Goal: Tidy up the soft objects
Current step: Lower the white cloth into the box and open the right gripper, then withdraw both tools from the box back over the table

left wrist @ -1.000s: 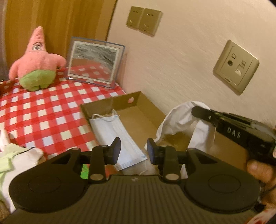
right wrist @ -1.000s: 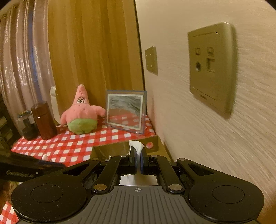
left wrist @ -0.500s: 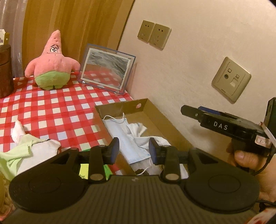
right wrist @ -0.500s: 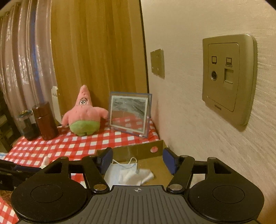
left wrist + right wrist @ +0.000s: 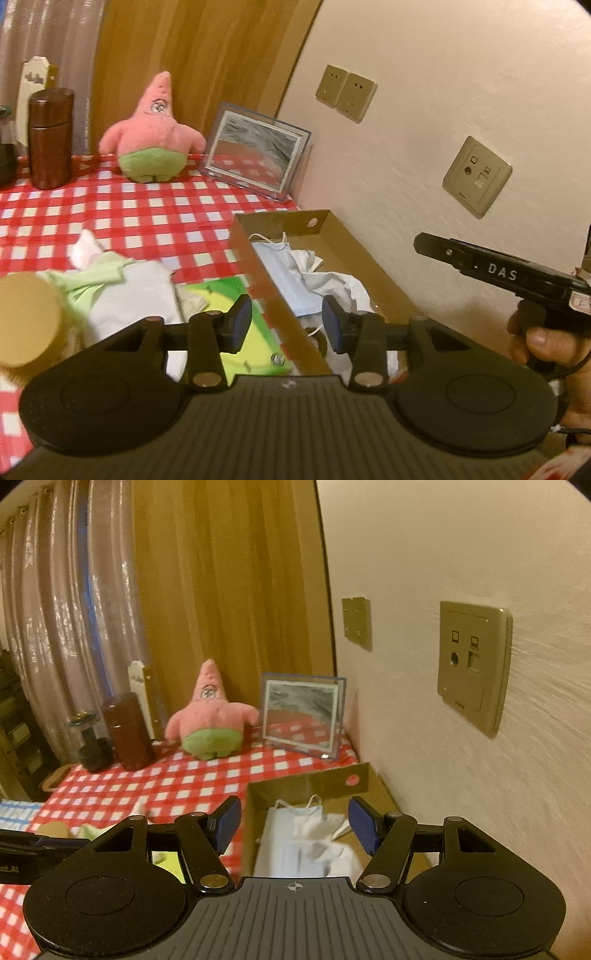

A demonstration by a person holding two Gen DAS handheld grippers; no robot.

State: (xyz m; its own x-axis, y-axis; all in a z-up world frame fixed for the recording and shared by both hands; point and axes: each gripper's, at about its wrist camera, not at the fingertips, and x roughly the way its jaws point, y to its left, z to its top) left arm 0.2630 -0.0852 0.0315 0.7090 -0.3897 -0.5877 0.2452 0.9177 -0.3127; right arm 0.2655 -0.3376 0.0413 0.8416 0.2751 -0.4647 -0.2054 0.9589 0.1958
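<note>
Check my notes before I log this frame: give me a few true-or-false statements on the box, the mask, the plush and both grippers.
1. The mask lies in the box. True.
2. The right gripper is shut on the white cloth. False: it is open and empty; the cloth lies in the box.
3. The plush is inside the box. False: it stands on the checked tablecloth, beside the frame.
4. The left gripper is open. True.
</note>
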